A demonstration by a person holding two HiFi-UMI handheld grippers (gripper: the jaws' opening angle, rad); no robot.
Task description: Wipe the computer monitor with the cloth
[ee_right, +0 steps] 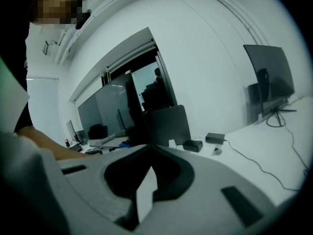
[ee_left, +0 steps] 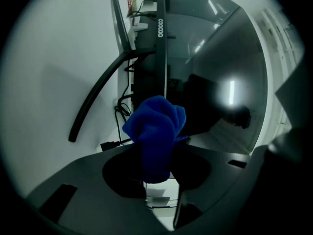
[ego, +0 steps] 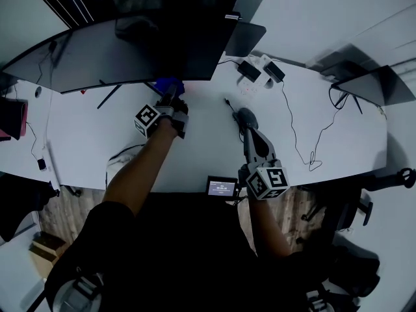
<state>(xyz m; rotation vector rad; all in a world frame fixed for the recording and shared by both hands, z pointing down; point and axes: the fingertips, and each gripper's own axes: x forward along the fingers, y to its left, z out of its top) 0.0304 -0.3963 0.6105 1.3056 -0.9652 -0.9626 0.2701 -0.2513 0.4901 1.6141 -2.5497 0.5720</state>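
A long white desk (ego: 195, 155) stands in a dim office room. On its far left part is a wide curved monitor (ego: 130, 51) with a dark screen. The left gripper (ego: 170, 97) is just under the lower edge of this monitor, and its jaws pinch a blue cloth (ee_left: 155, 131). The cloth is fluffy and bunched, and its top lies close against the screen. To the right, the right gripper (ego: 246, 117) is over the desk with jaws pressed together on nothing. Further right are two black power adapters (ego: 249, 70), a thin cable (ego: 292, 132) and a second monitor (ego: 380, 86).
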